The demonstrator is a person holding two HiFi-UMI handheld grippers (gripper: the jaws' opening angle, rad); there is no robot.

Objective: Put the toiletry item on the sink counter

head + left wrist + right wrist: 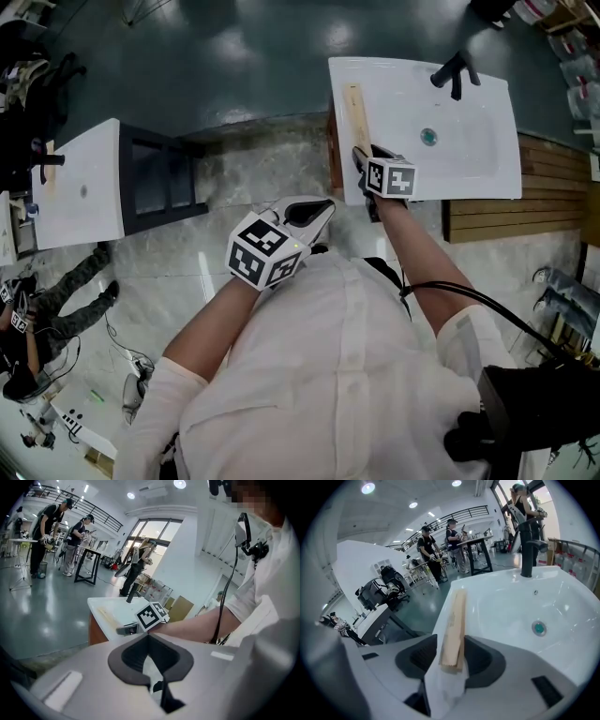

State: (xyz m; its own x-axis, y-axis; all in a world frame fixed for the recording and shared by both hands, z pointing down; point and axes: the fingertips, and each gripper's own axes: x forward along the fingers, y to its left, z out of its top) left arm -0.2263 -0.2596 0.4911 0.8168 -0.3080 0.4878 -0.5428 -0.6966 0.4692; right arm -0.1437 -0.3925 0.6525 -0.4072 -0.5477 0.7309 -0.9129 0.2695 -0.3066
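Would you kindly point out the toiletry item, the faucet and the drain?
toiletry item (454, 620), right gripper view, wrapper middle
faucet (527, 550), right gripper view, stem
drain (539, 628), right gripper view, centre

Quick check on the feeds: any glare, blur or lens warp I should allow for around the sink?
Head view: sharp and evenly lit, lamp glare only on the glossy dark green floor. Right gripper view: heavy fisheye with black corners bows the white ceramic sink; the long tan paper-wrapped toiletry packet is crisp. Left gripper view: same warp, backlit by the bright window.
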